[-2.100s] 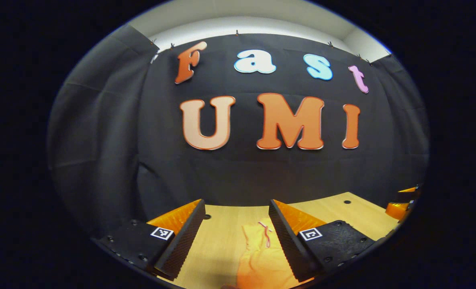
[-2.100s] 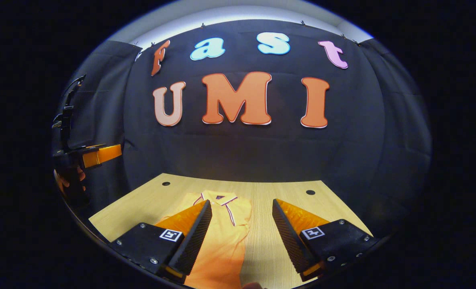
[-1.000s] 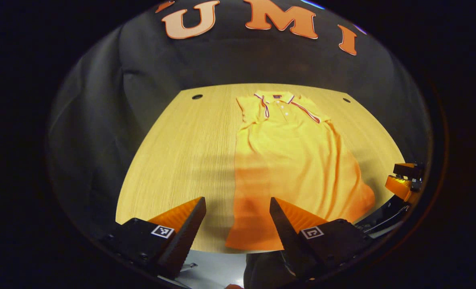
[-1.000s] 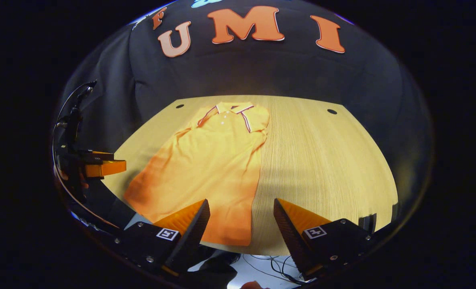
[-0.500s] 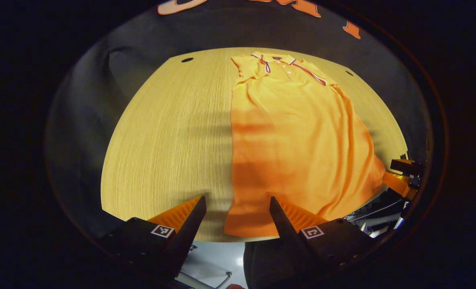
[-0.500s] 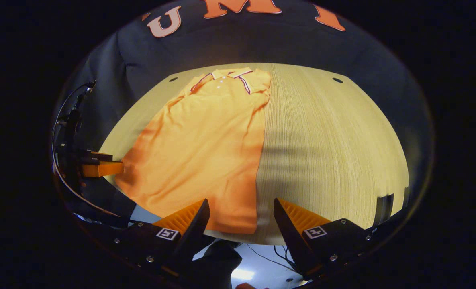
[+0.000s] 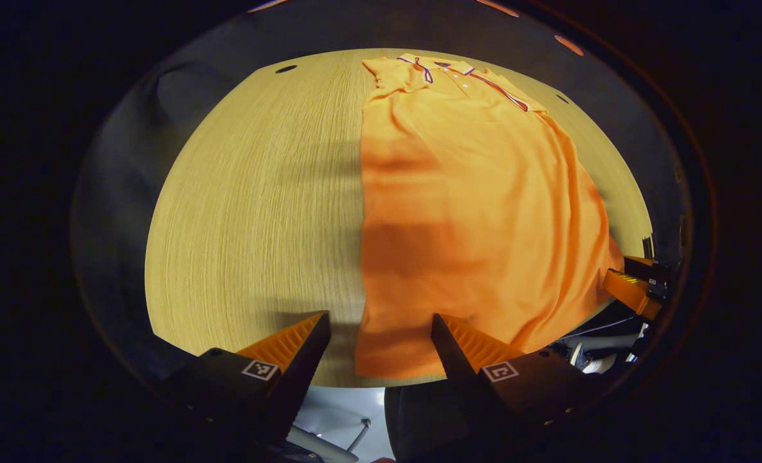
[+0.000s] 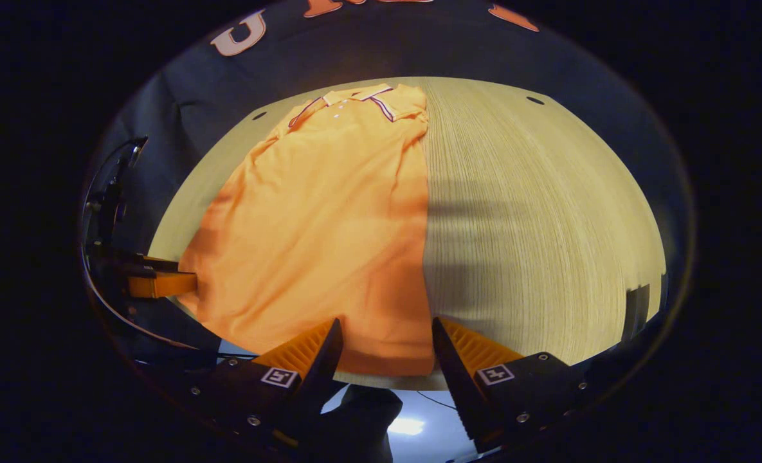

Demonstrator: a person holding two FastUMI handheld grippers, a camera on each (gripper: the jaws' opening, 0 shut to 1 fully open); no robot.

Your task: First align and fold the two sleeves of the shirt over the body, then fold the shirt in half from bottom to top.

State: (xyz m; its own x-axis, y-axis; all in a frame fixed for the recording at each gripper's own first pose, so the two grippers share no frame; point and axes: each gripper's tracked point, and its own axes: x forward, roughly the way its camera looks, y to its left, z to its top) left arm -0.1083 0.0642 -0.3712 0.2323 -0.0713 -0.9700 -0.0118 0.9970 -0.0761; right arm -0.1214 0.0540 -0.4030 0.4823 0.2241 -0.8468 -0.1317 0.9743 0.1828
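Polo shirt (image 7: 477, 193) lies flat on the wooden surface (image 7: 258, 206), orange, collar at the far end with striped trim, hem at the near edge closest to the grippers. Both sleeves sit folded in over the body, so the sides run almost straight from shoulder to hem. In the left gripper view, the left gripper (image 7: 381, 334) hovers over the shirt's near left hem corner, fingers wide apart with nothing between them but cloth below. In the right gripper view the shirt (image 8: 329, 218) fills the left half of the surface (image 8: 535, 212), and the right gripper (image 8: 384, 337) hangs over the near right hem corner, fingers apart, not clamped on anything. Off to that view's left, the other gripper shows beside the shirt's edge. Two small round holes (image 8: 535, 100) dot the surface's far corners.
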